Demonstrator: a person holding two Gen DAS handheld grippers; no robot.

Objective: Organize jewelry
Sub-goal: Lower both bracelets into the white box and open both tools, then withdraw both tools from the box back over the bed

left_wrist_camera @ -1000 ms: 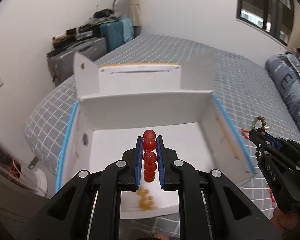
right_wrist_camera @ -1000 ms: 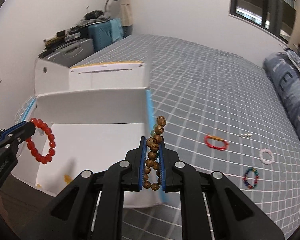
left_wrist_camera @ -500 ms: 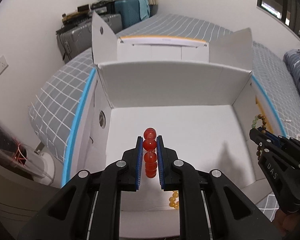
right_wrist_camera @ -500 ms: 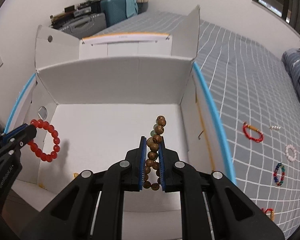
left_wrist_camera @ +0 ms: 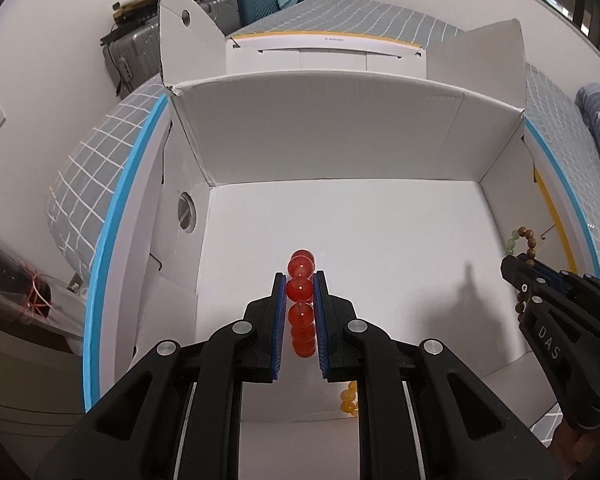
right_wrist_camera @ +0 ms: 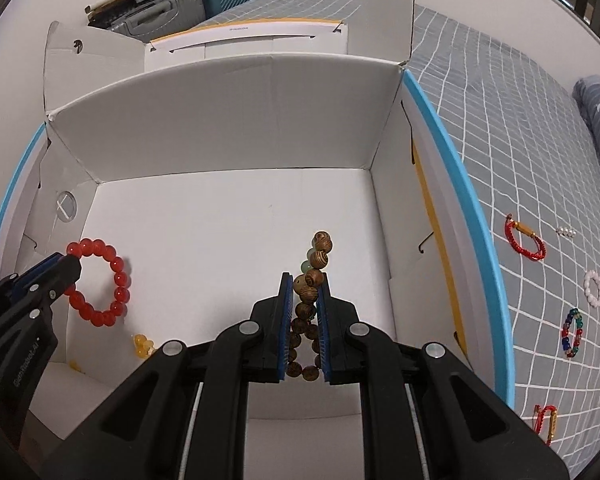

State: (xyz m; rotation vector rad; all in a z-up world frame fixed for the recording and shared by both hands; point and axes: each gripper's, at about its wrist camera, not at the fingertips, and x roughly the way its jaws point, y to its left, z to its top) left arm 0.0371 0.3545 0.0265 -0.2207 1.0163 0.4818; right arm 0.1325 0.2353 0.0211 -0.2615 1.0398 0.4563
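A white open cardboard box (left_wrist_camera: 340, 152) (right_wrist_camera: 228, 120) with blue-edged flaps sits on the bed. My left gripper (left_wrist_camera: 300, 280) is shut on a red bead bracelet (left_wrist_camera: 301, 304) and holds it above the box floor; it also shows in the right wrist view (right_wrist_camera: 100, 284). My right gripper (right_wrist_camera: 305, 280) is shut on a brown wooden bead bracelet (right_wrist_camera: 314, 276) above the box floor, seen at the right of the left wrist view (left_wrist_camera: 526, 240). A yellow bead bracelet (left_wrist_camera: 350, 400) (right_wrist_camera: 142, 346) lies in the box near the front wall.
On the grey checked bedspread (right_wrist_camera: 520, 120) right of the box lie a red cord bracelet (right_wrist_camera: 526, 238), a white bead bracelet (right_wrist_camera: 594, 288), a multicoloured bead bracelet (right_wrist_camera: 572, 332), small pearls (right_wrist_camera: 566, 232) and another red cord bracelet (right_wrist_camera: 546, 418). Suitcases (left_wrist_camera: 204, 12) stand beyond the bed.
Both grippers have moved forward and down over the box with their bracelets still held. The box now fills both views.
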